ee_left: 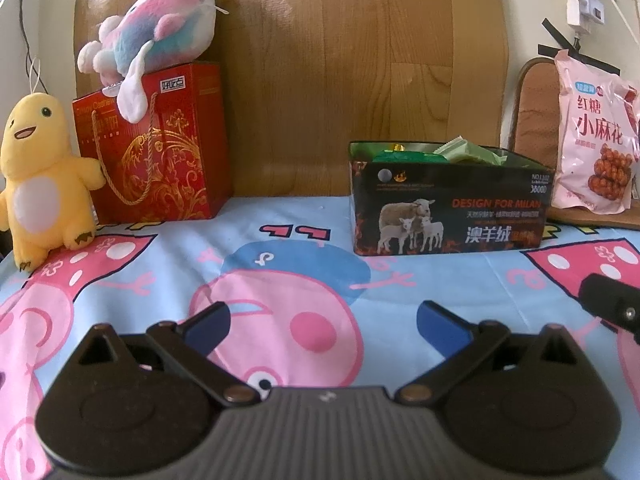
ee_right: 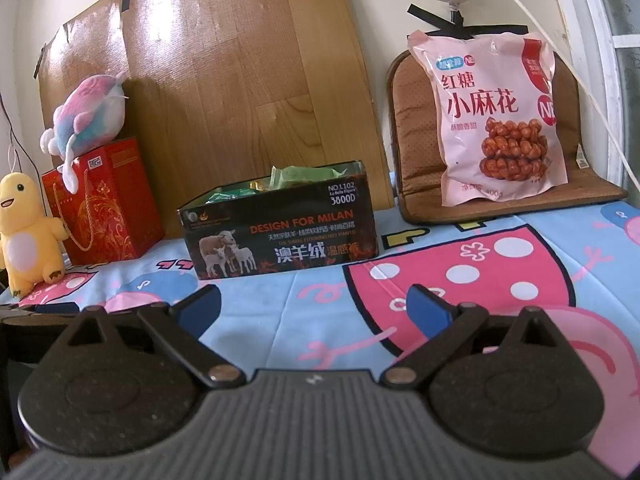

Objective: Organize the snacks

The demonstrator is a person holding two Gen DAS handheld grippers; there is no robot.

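Snacks in green wrappers lie inside the open black box, which stands on the bed near its rear edge, against the wooden board propped behind. A large pink snack bag, printed with fried dough twists, leans upright on a brown cushion at the rear right corner of the bed, beside the box but apart from it. At the rear left stand a red gift box with a cord handle, a pastel plush toy resting on top of it, and a yellow plush toy just beside it.

Left tongs: released, the blue-tipped fingers spread wide with nothing between them, held low over the printed sheet in front of the black box. Right tongs: likewise released and empty, facing the box and the pink bag; a dark part of them shows at the right margin of the left wrist view.

Progress, as a judgement: the small packets appear already gathered in the box, and no loose snack shows on the sheet. The pink bag remains outside; it looks too large to fit the box easily, so whether it is to be moved cannot be told.
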